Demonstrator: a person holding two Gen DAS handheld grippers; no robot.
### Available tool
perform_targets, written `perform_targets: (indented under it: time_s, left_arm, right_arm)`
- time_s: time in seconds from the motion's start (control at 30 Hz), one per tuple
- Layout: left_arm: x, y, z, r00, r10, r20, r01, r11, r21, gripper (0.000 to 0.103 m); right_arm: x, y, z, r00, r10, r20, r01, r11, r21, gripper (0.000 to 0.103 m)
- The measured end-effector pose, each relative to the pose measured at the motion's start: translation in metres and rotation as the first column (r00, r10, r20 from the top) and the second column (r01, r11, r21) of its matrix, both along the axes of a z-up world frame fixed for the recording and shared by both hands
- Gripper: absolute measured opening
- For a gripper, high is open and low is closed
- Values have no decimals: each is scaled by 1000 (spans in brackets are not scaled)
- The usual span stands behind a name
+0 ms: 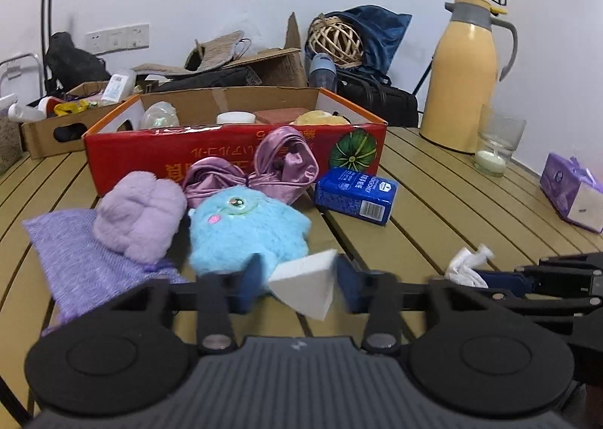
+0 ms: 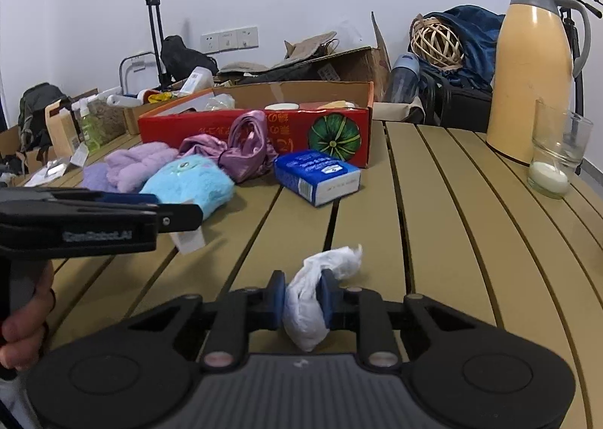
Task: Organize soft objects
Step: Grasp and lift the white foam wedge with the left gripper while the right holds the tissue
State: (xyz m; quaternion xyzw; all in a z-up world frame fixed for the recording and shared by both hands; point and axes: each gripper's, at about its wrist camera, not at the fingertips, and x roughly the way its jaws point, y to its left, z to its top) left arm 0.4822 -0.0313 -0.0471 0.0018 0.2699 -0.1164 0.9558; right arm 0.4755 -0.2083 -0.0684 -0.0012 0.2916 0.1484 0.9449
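My left gripper [image 1: 299, 282] is shut on a white foam block [image 1: 312, 293], held tilted just above the slatted table [image 1: 433, 210]. Right behind it lie a blue plush toy [image 1: 245, 229], a lilac fluffy item [image 1: 139, 218], a purple knit cloth [image 1: 71, 259] and a shiny purple satin cloth [image 1: 282, 165]. My right gripper [image 2: 301, 301] is shut on a crumpled white wad [image 2: 335, 261], low over the table. The right wrist view shows the left gripper [image 2: 113, 210] at the left, a person's hand [image 2: 22, 331] on its handle.
A red open cardboard box [image 1: 233, 154] with several items inside stands behind the soft things. A blue packet [image 1: 356, 195] lies beside it. At the right are a yellow thermos [image 1: 463, 78], a glass candle [image 1: 497, 142] and a purple tissue pack [image 1: 573, 195]. Clutter lines the back wall.
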Motion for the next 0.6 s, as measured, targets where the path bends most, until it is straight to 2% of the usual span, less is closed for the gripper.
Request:
perform_targets:
  time_s: [0.13,0.27,0.43,0.6]
  left_arm:
    - [-3,2,0,1000,1,9,-1,1000,-23,20]
    - [-18,10,10,1000,5,22,-3,998,-62,19]
    - [-58,26,34,997,9,79,1,992,-126,19]
    - [-96,46,58,988,44,148,-21,988,-151,19]
  right_arm:
    - [1,0,-1,1000,-2,5,2,1000,7,19]
    - [-5,0,3,1000,-8,5,8,1000,8,18]
    - [-31,0,20,999,0,51,-1,1000,19,18]
    - [-59,6,41,995,10,103,-13,1000,25,18]
